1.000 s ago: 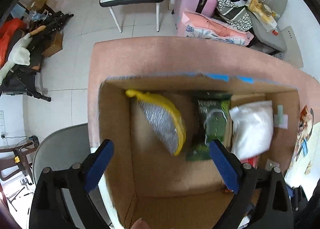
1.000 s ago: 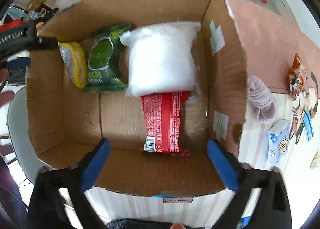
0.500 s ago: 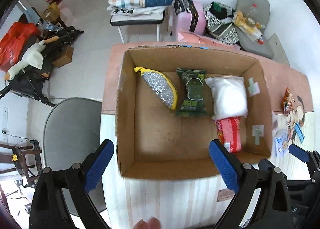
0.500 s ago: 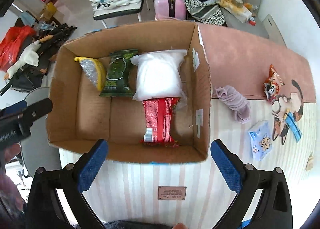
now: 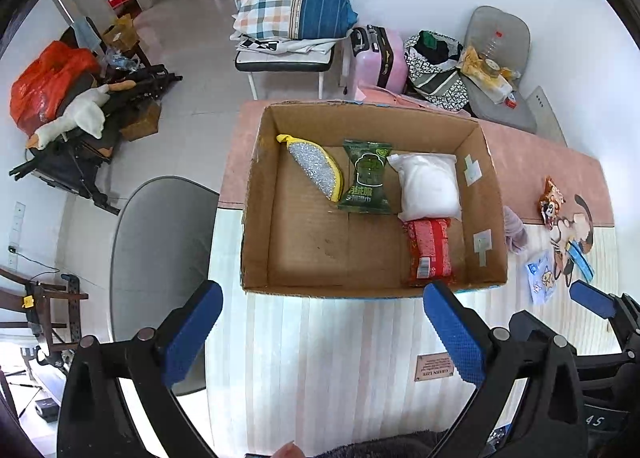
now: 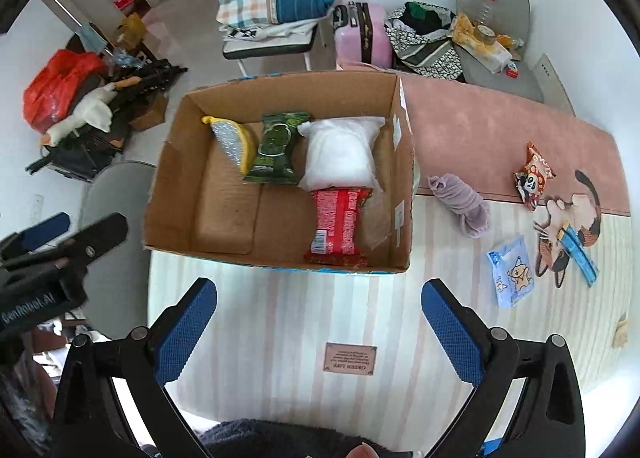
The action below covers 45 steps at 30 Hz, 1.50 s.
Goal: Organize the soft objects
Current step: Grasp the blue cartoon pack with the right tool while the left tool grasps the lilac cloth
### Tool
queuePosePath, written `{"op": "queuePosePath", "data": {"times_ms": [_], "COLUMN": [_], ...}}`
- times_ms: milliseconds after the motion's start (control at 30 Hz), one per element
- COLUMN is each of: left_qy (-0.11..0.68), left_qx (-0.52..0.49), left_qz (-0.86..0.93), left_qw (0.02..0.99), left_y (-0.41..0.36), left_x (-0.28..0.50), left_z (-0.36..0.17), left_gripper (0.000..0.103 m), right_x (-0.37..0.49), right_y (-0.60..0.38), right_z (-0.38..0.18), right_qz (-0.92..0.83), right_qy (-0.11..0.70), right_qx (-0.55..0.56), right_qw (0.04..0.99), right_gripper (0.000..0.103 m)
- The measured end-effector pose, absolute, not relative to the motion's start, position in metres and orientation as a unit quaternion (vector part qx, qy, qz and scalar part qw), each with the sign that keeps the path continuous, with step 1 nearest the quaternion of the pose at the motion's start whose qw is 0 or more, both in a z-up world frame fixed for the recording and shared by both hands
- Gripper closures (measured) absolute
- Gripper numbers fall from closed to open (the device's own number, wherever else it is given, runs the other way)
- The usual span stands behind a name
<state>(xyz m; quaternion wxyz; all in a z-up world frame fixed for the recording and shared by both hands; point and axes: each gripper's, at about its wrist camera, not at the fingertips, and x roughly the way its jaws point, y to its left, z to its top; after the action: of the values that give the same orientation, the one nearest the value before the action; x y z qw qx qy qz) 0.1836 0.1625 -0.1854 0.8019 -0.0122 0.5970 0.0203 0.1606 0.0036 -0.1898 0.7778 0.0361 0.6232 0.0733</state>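
**Box part-filled, three soft items waiting outside**

Sitting packed along the far and right walls of the cardboard box (image 6: pixel 404 162) — sponge (image 6: pixel 234 142), green pack (image 6: pixel 276 148), white bag (image 6: pixel 340 156), red packet (image 6: pixel 338 224) — probably leaving floor free. Lying outside on the table: purple cloth (image 6: pixel 460 202), blue tissue pack (image 6: pixel 512 278), panda snack (image 6: pixel 534 176). Hovering wide open, gripping nothing: left gripper (image 5: pixel 320 332), right gripper (image 6: pixel 320 328).

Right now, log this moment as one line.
left gripper open, empty | right gripper open, empty | cardboard box holds four packs | purple cloth outside box

Striped table (image 6: pixel 280 322): cardboard box (image 6: pixel 200 194), lilac cloth (image 6: pixel 460 202), packets (image 6: pixel 512 274).
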Motion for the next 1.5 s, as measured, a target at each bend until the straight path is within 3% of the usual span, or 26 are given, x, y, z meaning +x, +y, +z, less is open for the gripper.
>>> {"op": "queuePosePath", "data": {"times_ms": [300,633,1033,1100,1167,1367,1400,1500], "left_qy": [0.611,0.75,0.815,0.822,0.825,0.831,0.831,0.823], "left_qx": [0.002,-0.031,-0.032,-0.031,-0.037,-0.034,-0.03,-0.045], "left_qz": [-0.017,-0.084,-0.024,-0.016,-0.01,0.021,0.028,0.029], "left_qw": [0.791,0.656,0.578,0.569,0.563,0.555,0.555,0.565], "left_y": [0.061,-0.116,-0.174,-0.179,-0.183,-0.186,-0.184,-0.177], "left_x": [0.205,0.292,0.346,0.35,0.353,0.358,0.358,0.355], "left_z": [-0.186,-0.302,-0.406,-0.42,-0.43,-0.46,-0.464,-0.463], "left_gripper": [0.0,0.0,0.004,0.004,0.004,0.005,0.014,0.027], "right_x": [0.16,0.193,0.208,0.206,0.202,0.183,0.181,0.18], "right_y": [-0.088,-0.264,-0.289,-0.294,-0.3,-0.343,-0.349,-0.357], "right_z": [-0.185,-0.311,-0.415,-0.424,-0.428,-0.421,-0.418,-0.415], "right_qz": [0.042,-0.065,-0.003,0.003,0.0,-0.049,-0.05,-0.045], "right_qy": [0.62,0.706,0.761,0.767,0.771,0.77,0.769,0.772], "right_qx": [0.072,0.076,0.125,0.134,0.128,0.122,0.125,0.13], "right_qw": [0.78,0.701,0.636,0.627,0.624,0.624,0.625,0.62], "right_gripper": [0.0,0.0,0.0,0.005,0.017,0.019,0.019,0.019]}}
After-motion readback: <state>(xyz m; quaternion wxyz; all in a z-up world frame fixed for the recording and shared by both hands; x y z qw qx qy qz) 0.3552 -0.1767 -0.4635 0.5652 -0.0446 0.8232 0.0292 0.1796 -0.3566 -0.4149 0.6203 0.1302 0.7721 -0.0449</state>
